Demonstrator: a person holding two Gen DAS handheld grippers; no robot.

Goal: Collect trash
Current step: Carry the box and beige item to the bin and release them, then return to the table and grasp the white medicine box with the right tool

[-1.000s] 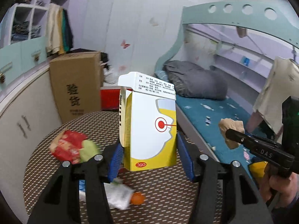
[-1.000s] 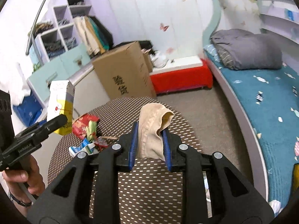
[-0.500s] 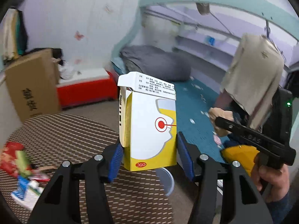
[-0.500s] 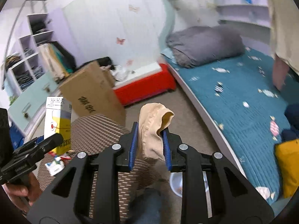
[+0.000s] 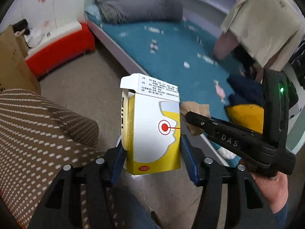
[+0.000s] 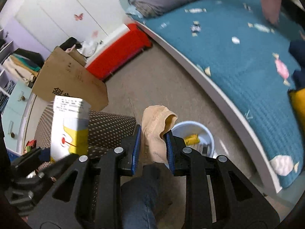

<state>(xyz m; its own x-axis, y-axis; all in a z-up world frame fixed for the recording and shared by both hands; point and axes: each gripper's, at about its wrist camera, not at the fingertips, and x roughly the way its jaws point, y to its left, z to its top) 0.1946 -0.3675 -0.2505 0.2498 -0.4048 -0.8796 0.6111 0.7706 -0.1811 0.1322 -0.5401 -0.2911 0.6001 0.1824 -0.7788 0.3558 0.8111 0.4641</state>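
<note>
Hand-held grippers are both holding trash over the floor, past the surface's (image 5: 47,126) edge. Left hand-held gripper (image 5: 152,154) is squeezing a yellow-and-white box (image 5: 152,129). Right hand-held gripper (image 6: 153,145) is pinching a tan sock (image 6: 155,131) above a white bin (image 6: 202,131).

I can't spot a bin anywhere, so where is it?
In the right wrist view, the bin sits on the floor between the table and bed, just behind the sock.
</note>
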